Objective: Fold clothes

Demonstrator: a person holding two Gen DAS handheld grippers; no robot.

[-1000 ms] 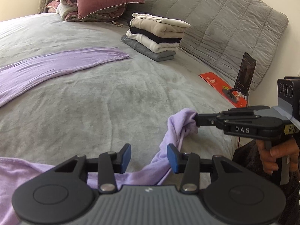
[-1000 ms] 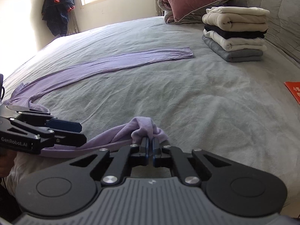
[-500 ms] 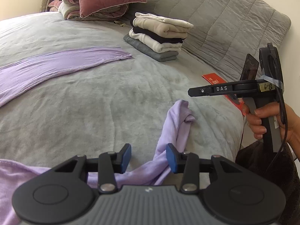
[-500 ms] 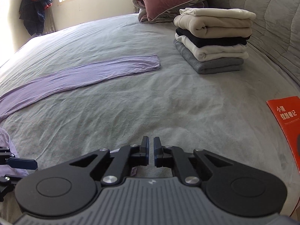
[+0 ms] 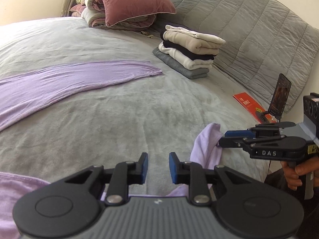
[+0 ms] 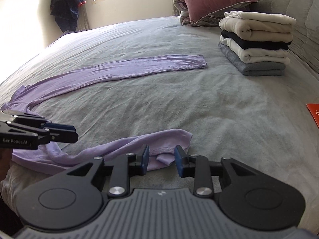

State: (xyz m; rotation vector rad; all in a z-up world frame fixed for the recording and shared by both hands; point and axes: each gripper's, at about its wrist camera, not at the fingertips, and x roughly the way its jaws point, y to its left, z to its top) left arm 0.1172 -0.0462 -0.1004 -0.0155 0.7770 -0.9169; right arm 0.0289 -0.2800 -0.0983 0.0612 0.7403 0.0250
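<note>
Sleeve cuff (image 6: 169,143) lies just ahead of right gripper (image 6: 161,159) – jaws opening, gripping nothing

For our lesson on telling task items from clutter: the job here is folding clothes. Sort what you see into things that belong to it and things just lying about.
Belonging to the job:
- lilac top
- stack of folded clothes
- left tongs, closing on nothing
- right tongs, opening around the top's cuff

Just lying about:
- pink cushion
- red booklet
- propped phone
- hanging dark jacket
</note>
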